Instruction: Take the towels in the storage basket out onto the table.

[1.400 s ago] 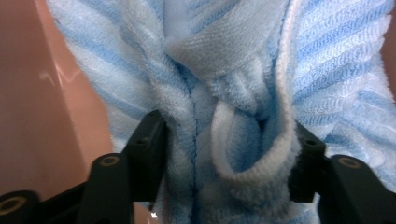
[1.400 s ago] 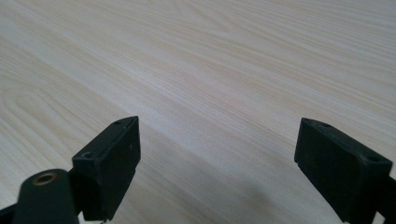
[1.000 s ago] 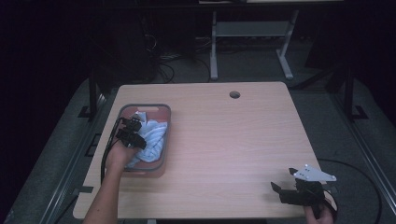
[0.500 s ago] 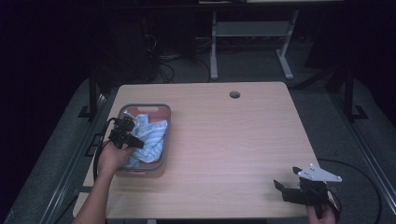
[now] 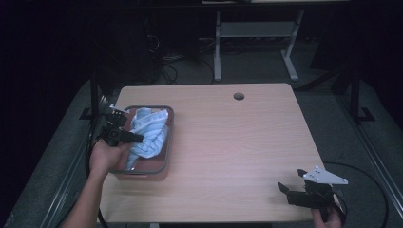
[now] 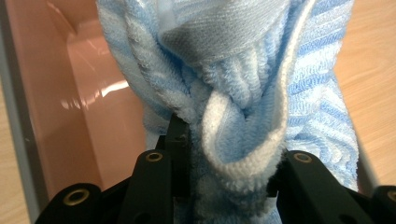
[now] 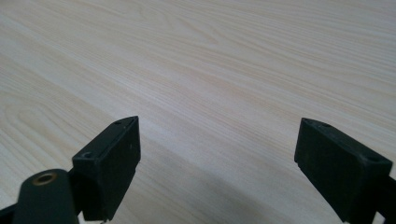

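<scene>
1. Table (image 5: 228, 142): bare wood apart from the bin at its left edge.
2. Bin (image 5: 166, 137): pink inside, grey rim, holding the towel.
3. Towel (image 5: 149, 133): blue-striped, bunched, partly over the bin's rim.
4. Left gripper (image 6: 229, 163): at the bin's left side, jaws pinching a thick towel fold. If it lifts, the towel could snag the rim and drag the bin, or the fold could slip out.
5. Right gripper (image 7: 217, 163): far right of the bin, jaws spread over bare wood, idle.
</scene>
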